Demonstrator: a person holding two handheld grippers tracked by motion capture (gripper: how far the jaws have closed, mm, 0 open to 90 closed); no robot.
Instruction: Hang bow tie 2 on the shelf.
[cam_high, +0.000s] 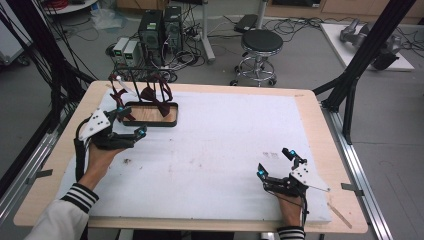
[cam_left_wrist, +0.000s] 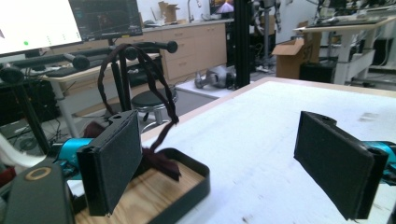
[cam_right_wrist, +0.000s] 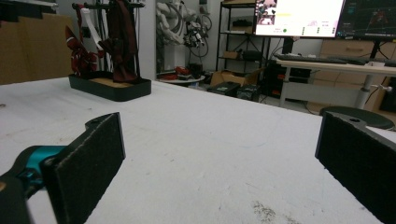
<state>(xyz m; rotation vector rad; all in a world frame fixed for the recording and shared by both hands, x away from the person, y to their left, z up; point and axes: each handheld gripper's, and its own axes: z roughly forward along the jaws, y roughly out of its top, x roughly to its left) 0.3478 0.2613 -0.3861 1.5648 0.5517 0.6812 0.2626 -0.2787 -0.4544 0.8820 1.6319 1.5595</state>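
On a table covered with a white mat (cam_high: 215, 145), a small rack (cam_high: 150, 107) stands at the far left: a black tray with a wooden floor and thin black posts with a bar across the top. A dark red hair band (cam_high: 155, 97) hangs from the bar, its braided loop draped over the top and its bow-like end resting down on the wood of the tray. Another dark red piece (cam_high: 118, 95) hangs at the left end of the rack, beside a white strip. The left gripper (cam_high: 129, 121) sits just beside the near left corner of the tray, held in the person's left hand (cam_high: 102, 155); its jaws stand wide with nothing between them. In the left gripper view the hair band (cam_left_wrist: 161, 140) hangs just behind the left pad (cam_left_wrist: 112, 163), and whether the two touch cannot be told. The right gripper (cam_high: 275, 162) rests low over the mat near the front right of the table, well apart from the rack, jaws also spread wide and empty. In the right gripper view the rack (cam_right_wrist: 109, 84) stands far off on the mat.
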